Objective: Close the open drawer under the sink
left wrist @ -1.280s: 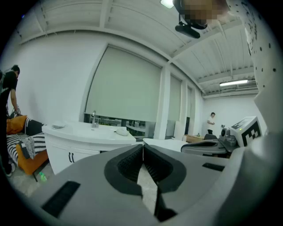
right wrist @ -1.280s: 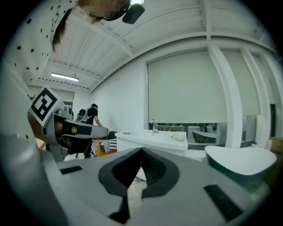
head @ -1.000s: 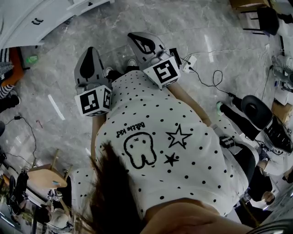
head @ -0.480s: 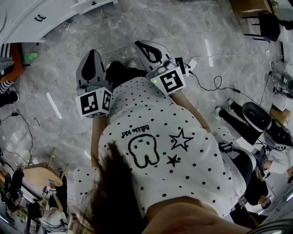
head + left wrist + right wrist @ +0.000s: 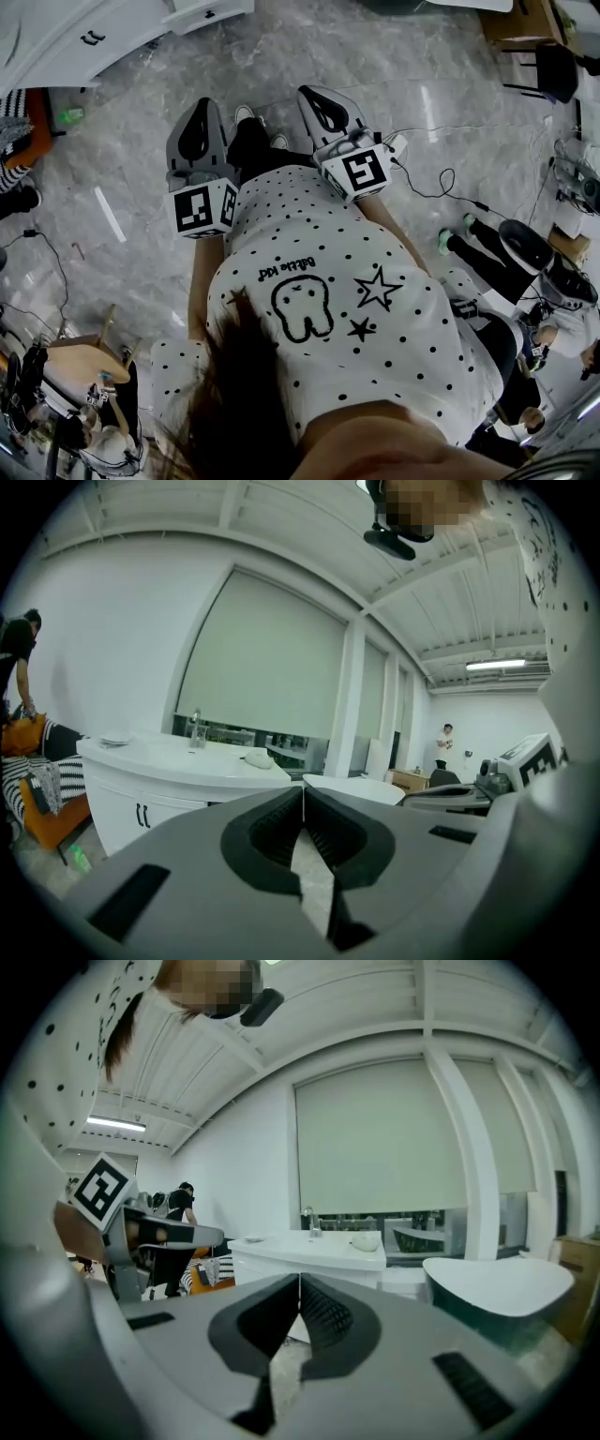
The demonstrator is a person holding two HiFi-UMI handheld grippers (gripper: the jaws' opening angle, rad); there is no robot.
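The white vanity (image 5: 56,42) with the sink stands at the top left of the head view. Its open drawer (image 5: 208,13), with a black handle, juts out over the marble floor. My left gripper (image 5: 199,120) and right gripper (image 5: 317,96) are held side by side in front of my dotted shirt, both shut and empty, well short of the drawer. In the left gripper view the shut left gripper (image 5: 303,797) points past the vanity (image 5: 141,803) and its faucet (image 5: 195,727). The right gripper view shows the shut right gripper (image 5: 299,1285) in front of the sink counter (image 5: 314,1247).
Cables and a power strip (image 5: 395,143) lie on the floor to the right. Seated people (image 5: 525,253) are at the right edge. An orange seat (image 5: 33,141) and a wooden stool (image 5: 89,361) stand at left. A white tub (image 5: 497,1288) sits right of the vanity.
Both grippers have moved up the picture toward the vanity. The open drawer has come further into view at the top edge. Both stay shut.
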